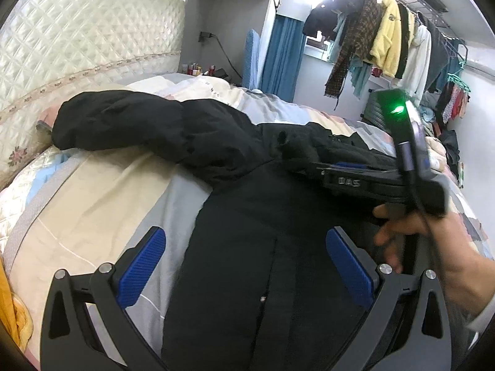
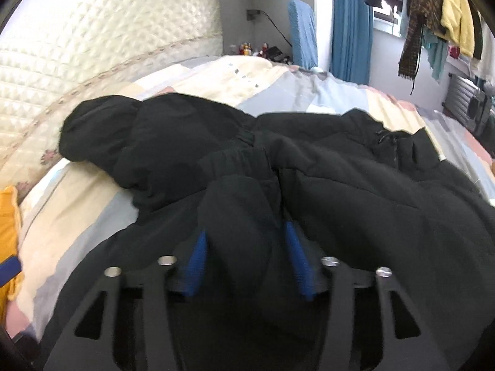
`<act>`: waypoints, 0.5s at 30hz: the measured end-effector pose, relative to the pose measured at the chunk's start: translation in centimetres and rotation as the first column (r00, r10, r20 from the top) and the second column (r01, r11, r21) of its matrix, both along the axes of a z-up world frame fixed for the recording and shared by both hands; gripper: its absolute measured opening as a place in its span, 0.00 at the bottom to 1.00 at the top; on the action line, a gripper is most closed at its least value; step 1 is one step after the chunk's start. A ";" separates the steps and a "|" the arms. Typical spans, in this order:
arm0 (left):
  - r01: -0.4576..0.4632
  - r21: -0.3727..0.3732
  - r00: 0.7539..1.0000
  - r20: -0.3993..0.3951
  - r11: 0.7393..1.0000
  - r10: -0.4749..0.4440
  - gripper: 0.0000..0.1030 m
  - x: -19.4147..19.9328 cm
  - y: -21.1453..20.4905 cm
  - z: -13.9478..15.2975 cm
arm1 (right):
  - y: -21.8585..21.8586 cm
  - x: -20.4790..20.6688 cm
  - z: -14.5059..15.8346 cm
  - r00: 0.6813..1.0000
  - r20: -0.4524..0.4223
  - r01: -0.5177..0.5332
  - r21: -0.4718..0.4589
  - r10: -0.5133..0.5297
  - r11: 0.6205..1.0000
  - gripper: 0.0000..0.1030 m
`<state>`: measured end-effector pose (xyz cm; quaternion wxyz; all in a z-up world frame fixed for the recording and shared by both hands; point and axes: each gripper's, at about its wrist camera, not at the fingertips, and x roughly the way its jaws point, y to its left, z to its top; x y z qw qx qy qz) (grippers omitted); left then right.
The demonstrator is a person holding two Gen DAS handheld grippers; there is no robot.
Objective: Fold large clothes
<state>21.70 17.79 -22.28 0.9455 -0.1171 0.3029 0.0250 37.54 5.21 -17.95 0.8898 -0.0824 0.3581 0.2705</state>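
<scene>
Left gripper (image 1: 246, 266) gapes over the black coat (image 1: 235, 278) at lower centre; right gripper (image 2: 244, 259) straddles its sleeve (image 2: 241, 216), fingers parted, not pinching.

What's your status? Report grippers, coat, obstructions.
Left gripper open over coat. Right gripper part open, sleeve between pads. Other sleeve still spread out. Nothing in the way.

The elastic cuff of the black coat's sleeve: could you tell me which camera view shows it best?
The right wrist view: the cuff lies just beyond the right gripper, gathered ribbing visible. In the left wrist view that spot merges into the coat.
</scene>
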 end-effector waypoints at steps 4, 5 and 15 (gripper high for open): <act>0.024 0.005 0.999 0.021 1.000 -0.024 1.00 -0.5 -0.9 0.7 | -2.4 -1.8 2.3 0.999 0.033 -0.023 0.005 0.023 1.000 0.55; 0.031 0.003 0.999 0.025 1.000 -0.031 1.00 -0.6 -1.1 0.8 | -3.3 -2.2 2.9 0.999 0.048 -0.020 0.012 0.020 1.000 0.55; 0.087 0.008 0.996 0.033 0.996 -0.087 1.00 -0.8 -4.1 1.3 | -15.9 -3.9 6.7 0.972 0.173 0.152 0.068 -0.162 0.986 0.55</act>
